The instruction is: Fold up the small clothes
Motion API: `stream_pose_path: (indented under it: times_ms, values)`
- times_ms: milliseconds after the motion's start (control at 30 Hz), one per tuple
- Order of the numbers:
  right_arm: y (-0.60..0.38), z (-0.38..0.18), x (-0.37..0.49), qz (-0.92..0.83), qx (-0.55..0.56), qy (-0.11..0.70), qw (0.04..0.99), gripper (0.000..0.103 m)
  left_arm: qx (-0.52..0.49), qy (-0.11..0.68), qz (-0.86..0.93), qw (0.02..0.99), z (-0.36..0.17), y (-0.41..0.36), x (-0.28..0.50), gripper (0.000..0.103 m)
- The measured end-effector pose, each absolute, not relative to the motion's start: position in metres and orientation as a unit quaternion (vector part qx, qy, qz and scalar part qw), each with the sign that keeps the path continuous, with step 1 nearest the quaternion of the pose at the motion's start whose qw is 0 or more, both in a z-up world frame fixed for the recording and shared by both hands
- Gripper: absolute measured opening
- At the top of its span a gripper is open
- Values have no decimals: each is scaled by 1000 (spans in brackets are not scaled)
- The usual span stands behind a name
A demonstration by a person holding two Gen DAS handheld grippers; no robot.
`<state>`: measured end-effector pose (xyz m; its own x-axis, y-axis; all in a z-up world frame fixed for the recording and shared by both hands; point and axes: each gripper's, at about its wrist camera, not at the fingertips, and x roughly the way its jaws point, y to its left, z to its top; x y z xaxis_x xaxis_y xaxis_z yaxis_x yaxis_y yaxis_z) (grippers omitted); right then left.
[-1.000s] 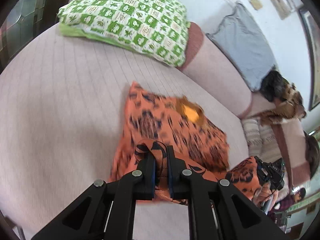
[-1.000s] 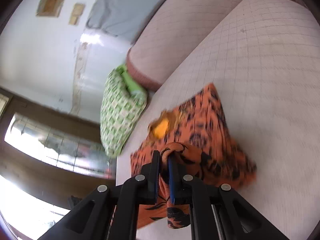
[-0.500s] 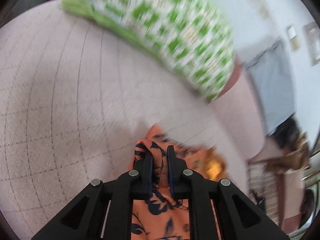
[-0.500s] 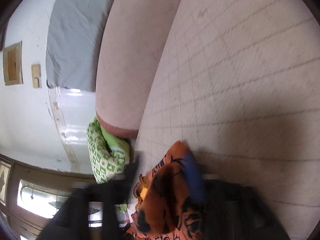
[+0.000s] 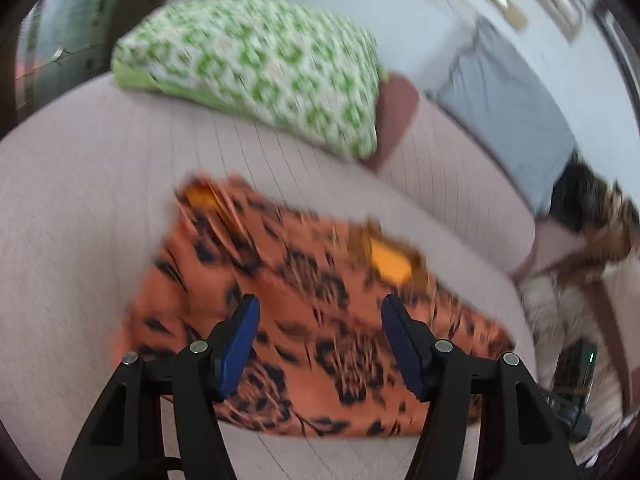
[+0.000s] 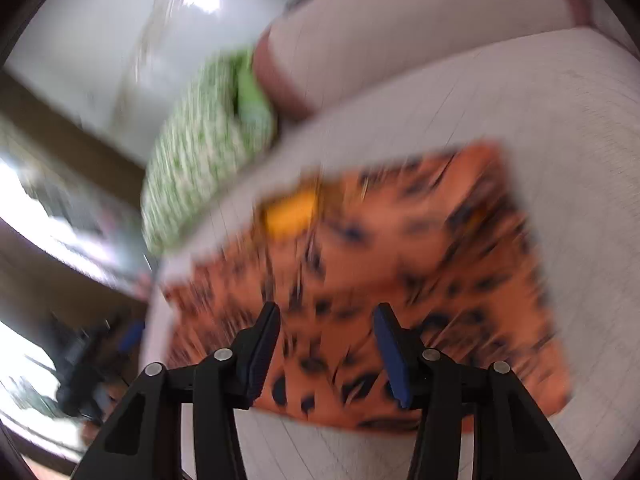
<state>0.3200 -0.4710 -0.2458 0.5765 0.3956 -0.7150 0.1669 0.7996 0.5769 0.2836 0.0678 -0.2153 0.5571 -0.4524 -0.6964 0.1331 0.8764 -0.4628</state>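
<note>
An orange garment with black print and a yellow patch [image 5: 304,296] lies folded flat on the pale pink sofa seat [image 5: 80,200]. It also shows in the right wrist view [image 6: 400,272]. My left gripper [image 5: 320,320] is open and empty, just above the garment's near part. My right gripper [image 6: 326,328] is open and empty, above the garment's near edge. Both views are blurred by motion.
A green and white patterned pillow [image 5: 256,68] lies at the back of the seat; it also shows in the right wrist view [image 6: 200,160]. A grey cushion [image 5: 504,108] leans on the backrest. Dark and brown clothes [image 5: 592,216] are piled at the right.
Both grippers held the garment's edge shut, carried it forward over the rest, then opened and let go. The garment now lies folded flat and both grippers have pulled back.
</note>
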Motion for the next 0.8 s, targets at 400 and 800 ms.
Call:
stream_pose_path:
  times_ms: [400,800]
  values:
    - [-453,-265,468,-40,212,465,858,51,-151,488,-128,850,-258,61,325,63]
    - [-343,-249,470,99,219,459,855,51,-150,472,-50,867,-242,106,316,63]
